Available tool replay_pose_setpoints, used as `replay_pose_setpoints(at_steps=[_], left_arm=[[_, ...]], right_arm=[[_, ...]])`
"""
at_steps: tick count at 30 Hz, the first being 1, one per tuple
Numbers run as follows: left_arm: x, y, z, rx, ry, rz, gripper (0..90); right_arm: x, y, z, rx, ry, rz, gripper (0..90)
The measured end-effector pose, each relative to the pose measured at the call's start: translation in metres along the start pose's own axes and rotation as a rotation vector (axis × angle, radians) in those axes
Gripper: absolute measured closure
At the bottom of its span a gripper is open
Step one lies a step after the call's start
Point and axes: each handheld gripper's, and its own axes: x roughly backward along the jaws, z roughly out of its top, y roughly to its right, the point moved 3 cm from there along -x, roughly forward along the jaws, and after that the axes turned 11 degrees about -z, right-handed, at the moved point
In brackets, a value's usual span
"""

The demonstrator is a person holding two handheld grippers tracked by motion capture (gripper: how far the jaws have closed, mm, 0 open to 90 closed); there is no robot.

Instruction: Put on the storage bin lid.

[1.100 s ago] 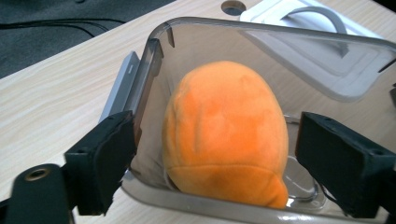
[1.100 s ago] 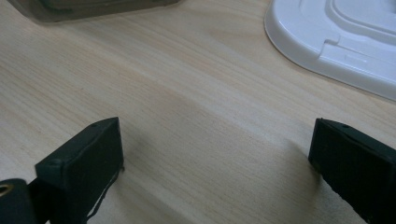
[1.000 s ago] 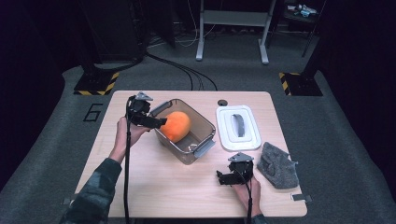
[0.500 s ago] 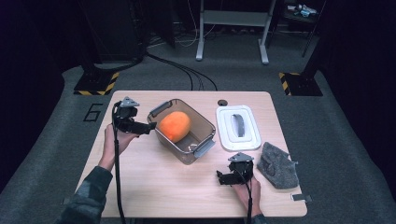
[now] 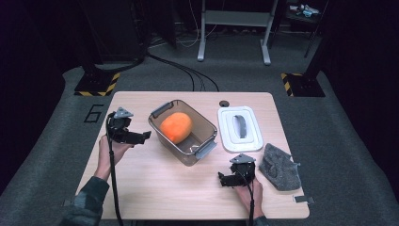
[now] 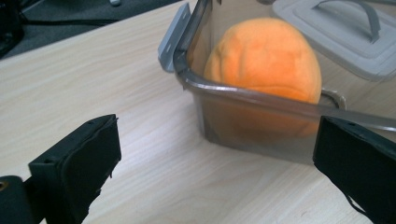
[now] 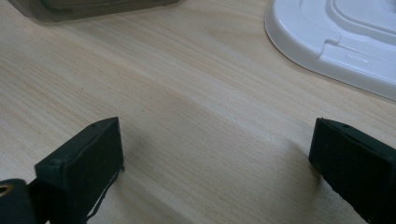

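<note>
- Resting low near the table's [image 5: 155, 188] near edge, towards its right corner, the right gripper [image 5: 227, 179] has its jaws spread wide, with bare wood between them in the right gripper view.
- Lying just to its right, by the near right corner, is a crumpled grey cloth [image 5: 280, 165], apart from the gripper.
- Hovering near the left edge, about halfway up the table, the left gripper [image 5: 142, 136] points at the container; its jaws have just been opening and now stand wide apart with nothing between them.
- In the left gripper view, the jaws frame the container's near corner without touching it.
- Sitting at the middle of the table is a clear brownish container [image 5: 203, 126] with grey clip handles [image 6: 171, 38] at its ends, set at an angle to the table's edges.
- Inside it, towards its far left end, lies an orange ball [image 5: 176, 126] against the wall nearest the left gripper.
- Lying flat just right of the container, towards the far right corner, is its white lid [image 5: 227, 134], with a grey handle on top.
- Close to the far edge, just beyond the lid, is a small dark round hole [image 5: 224, 103] in the tabletop.
</note>
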Motion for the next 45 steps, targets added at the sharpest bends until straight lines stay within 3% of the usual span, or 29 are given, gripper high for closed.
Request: replay_pose_setpoints(at_steps=[10,18,24,26,28,31,33,35,37,38,41,45], left_arm=[[-0.004,-0.007,-0.032,0.042,-0.008,0.013,0.0],[-0.017,-0.014,-0.066,0.092,-0.038,0.009,0.0],[-0.026,-0.021,-0.09,0.122,-0.049,0.031,0.0],[-0.03,-0.022,-0.097,0.106,-0.062,0.057,0.0],[-0.034,-0.023,-0.104,0.116,-0.076,0.05,0.0],[-0.041,-0.024,-0.113,0.11,-0.079,0.077,0.0],[-0.044,-0.026,-0.116,0.133,-0.099,0.053,0.0],[-0.046,-0.028,-0.118,0.135,-0.069,0.069,0.0],[-0.048,-0.029,-0.12,0.122,-0.069,0.094,0.0],[-0.05,-0.029,-0.122,0.122,-0.072,0.091,0.0],[-0.054,-0.031,-0.128,0.109,-0.092,0.088,0.0],[-0.054,-0.031,-0.132,0.094,-0.07,0.103,0.0]], right_arm=[[-0.001,-0.001,0.0,-0.012,0.001,-0.009,1.6],[-0.001,-0.001,0.0,-0.012,0.0,-0.009,1.5],[-0.001,-0.001,0.0,-0.014,-0.006,-0.005,0.6],[-0.001,-0.001,0.001,-0.015,-0.004,-0.012,0.6],[-0.001,0.0,0.001,-0.018,-0.005,-0.017,0.5],[-0.001,0.0,0.002,-0.025,-0.011,-0.016,1.1],[-0.002,0.002,0.002,-0.018,-0.016,-0.004,0.8],[-0.002,0.002,0.004,-0.032,-0.022,0.002,0.4],[-0.001,0.003,0.005,-0.061,-0.032,0.008,0.4],[-0.002,0.006,0.005,-0.041,-0.023,0.01,0.4],[-0.001,0.008,0.008,-0.046,-0.028,0.011,0.4],[0.001,0.014,0.015,-0.047,-0.019,0.014,0.5]])
